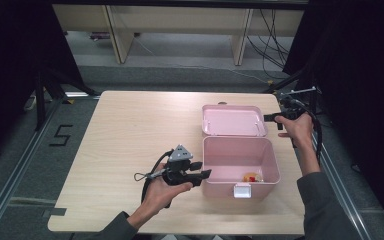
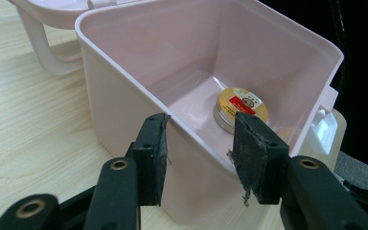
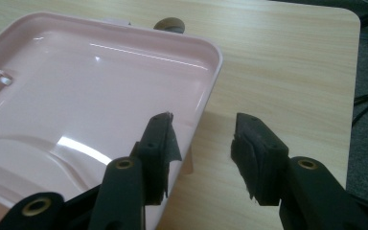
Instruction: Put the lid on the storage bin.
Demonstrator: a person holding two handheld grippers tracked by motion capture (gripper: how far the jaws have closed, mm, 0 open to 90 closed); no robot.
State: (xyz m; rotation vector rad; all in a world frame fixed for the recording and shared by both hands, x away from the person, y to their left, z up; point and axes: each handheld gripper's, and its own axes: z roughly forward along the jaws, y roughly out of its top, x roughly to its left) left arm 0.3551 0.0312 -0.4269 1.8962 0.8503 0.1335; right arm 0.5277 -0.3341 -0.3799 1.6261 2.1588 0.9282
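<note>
Pink plastic dominates the high view: an open box (image 1: pixel 240 167) stands on the right half of the wooden table (image 1: pixel 130 150), its lid (image 1: pixel 234 121) thrown back flat behind it and a small round tin (image 1: pixel 251 177) lying on the box floor near the front right corner. The left gripper (image 1: pixel 202 175) is held level at the box's left wall, the hand (image 1: pixel 166 190) under it and the forearm coming in from the bottom edge; the right gripper (image 1: pixel 269 118) sits at the lid's right edge, its hand (image 1: pixel 296 127) raised with the wrist bent inward. In the left gripper view the two pads straddle the box's near rim (image 2: pixel 196 139), one outside the wall and one inside, pressed on it, so this tool pinches the wall and steadies the box; the tin (image 2: pixel 240 109) lies just beyond the inner pad. In the right gripper view the jaws stand apart around the lid's edge (image 3: pixel 210 91), one pad over the pink inside, the other over bare wood, not pressing on it. Closing the lid looks like the step in hand: the right jaws need to close on that edge, then swing it up and forward over the box while the left keeps its hold.
</note>
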